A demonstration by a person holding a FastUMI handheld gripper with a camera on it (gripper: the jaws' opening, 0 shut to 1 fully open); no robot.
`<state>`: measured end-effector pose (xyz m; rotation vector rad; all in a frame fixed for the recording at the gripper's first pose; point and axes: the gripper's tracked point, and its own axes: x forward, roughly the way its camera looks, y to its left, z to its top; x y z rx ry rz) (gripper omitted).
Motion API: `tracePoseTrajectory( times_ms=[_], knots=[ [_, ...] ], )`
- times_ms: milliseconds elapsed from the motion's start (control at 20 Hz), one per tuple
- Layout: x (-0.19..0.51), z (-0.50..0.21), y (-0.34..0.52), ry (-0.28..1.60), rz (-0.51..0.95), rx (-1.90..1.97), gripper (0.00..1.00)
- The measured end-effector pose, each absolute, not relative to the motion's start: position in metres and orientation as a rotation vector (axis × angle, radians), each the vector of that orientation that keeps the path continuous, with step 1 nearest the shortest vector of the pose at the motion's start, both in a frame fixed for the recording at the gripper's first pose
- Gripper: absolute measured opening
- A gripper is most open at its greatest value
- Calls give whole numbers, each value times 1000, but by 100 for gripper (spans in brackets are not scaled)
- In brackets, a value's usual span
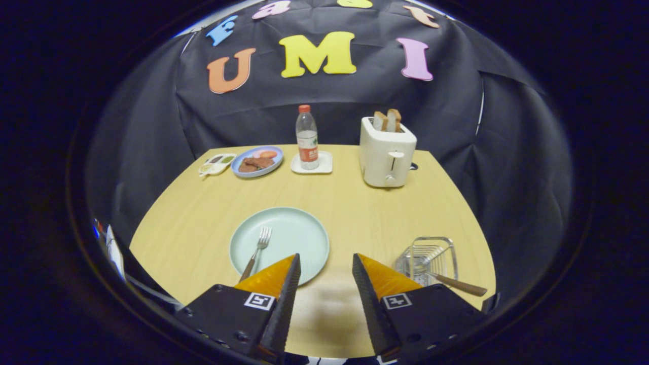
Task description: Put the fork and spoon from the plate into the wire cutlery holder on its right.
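Pale green and round, one plate (299, 228) lies on the light wooden table (203, 213) in the gripper view, just ahead of the gripper (324, 263), whose two fingers stand apart with nothing between them but bare tabletop. One fork (257, 250) rests on the left part of the plate, tines pointing away, its metal neck running back to a brown wooden handle that disappears behind the left finger. To the right of the plate, just beyond the right finger, stands one wire cutlery holder (431, 256), a small basket of thin silvery rods; one utensil with a brown wooden handle (459, 285) lies in it, the handle sticking out over the near right rim, its head too hidden among the wires to tell apart. At the far side of the table are one white toaster (387, 154) with two slices of bread (387, 120) standing up in its slots, one clear plastic bottle (307, 137) with a red cap on a white square coaster (312, 165), one blue plate of food (257, 161), and one small white sauce dish (217, 164) beside it. A broad stretch of bare wood separates the green plate from those far things, and a bare strip lies between plate and holder. The holder sits near the table's right edge.
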<state>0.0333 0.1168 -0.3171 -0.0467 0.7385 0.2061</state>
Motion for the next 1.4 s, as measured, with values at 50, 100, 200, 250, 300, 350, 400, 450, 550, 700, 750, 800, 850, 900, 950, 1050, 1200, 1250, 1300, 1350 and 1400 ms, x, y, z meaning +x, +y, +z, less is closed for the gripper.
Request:
tracePoseTrajectory(
  times_ms=[50, 100, 200, 250, 300, 350, 400, 450, 550, 700, 750, 800, 850, 900, 950, 1050, 1200, 1250, 1300, 1350, 1400],
  knots=[
    [32, -323, 128, 747, 215, -50, 64],
    [31, -329, 138, 758, 220, -54, 64],
    [30, -340, 157, 779, 220, -48, 65],
    [31, -345, 166, 787, 216, -40, 72],
    [30, -351, 178, 799, 217, -21, 75],
    [30, -357, 189, 813, 216, -5, 79],
    [31, -363, 197, 824, 214, 7, 81],
    [31, -370, 205, 836, 212, 15, 82],
    [32, -383, 220, 857, 207, 32, 82],
    [34, -400, 234, 887, 186, 52, 83],
    [35, -404, 237, 891, 180, 53, 82],
    [37, -410, 238, 894, 165, 46, 81],
    [39, -414, 237, 894, 145, 41, 80],
    [39, -418, 237, 904, 136, 43, 79],
    [38, -422, 237, 915, 124, 43, 70],
    [36, -429, 237, 945, 115, 56, 57],
    [33, -430, 241, 981, 130, 89, 39],
    [34, -432, 240, 985, 125, 84, 33],
    [30, -429, 239, 1001, 141, 92, 23],
    [31, -434, 240, 1013, 152, 104, 14],
    [28, -426, 238, 1017, 157, 116, 11]
  ],
)
